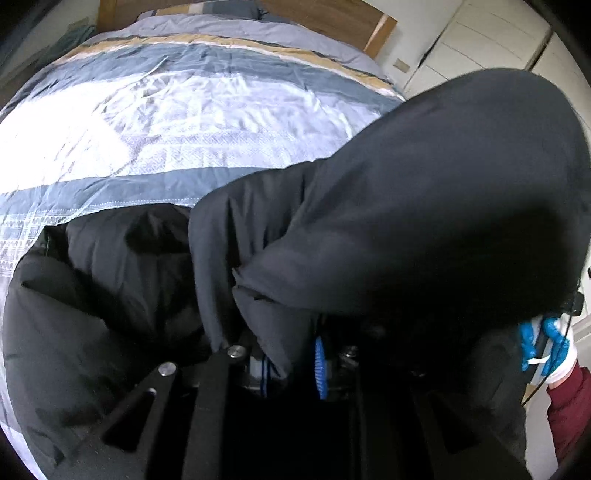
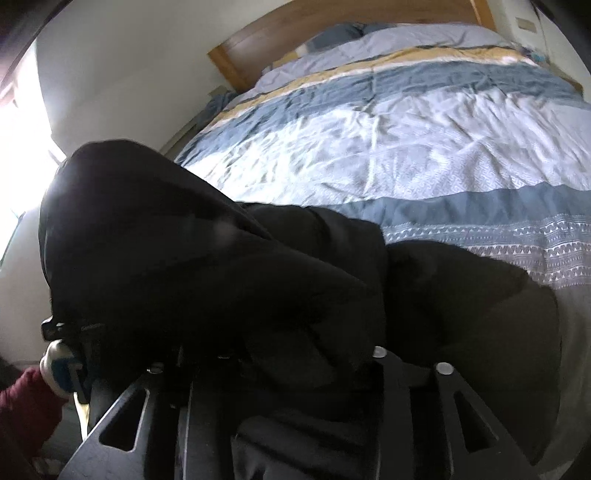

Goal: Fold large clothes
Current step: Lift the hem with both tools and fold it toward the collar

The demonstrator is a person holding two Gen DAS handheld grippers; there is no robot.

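Note:
A large black padded jacket (image 1: 424,206) hangs bunched between my two grippers above the bed's near end; its lower part (image 1: 92,288) rests on the duvet. My left gripper (image 1: 291,354) is shut on a fold of the jacket, with a blue pad (image 1: 320,365) showing beside the cloth. In the right wrist view the jacket (image 2: 229,280) drapes over my right gripper (image 2: 273,362) and hides its fingertips, which pinch the cloth. The other hand, in a blue-and-white glove (image 1: 546,347), shows at the right edge of the left view.
The bed carries a striped blue, white and tan duvet (image 2: 406,147), with a wooden headboard (image 2: 332,22) and pillows at the far end. White cabinet doors (image 1: 480,40) stand to the bed's right. A bright window (image 2: 18,140) is on the left.

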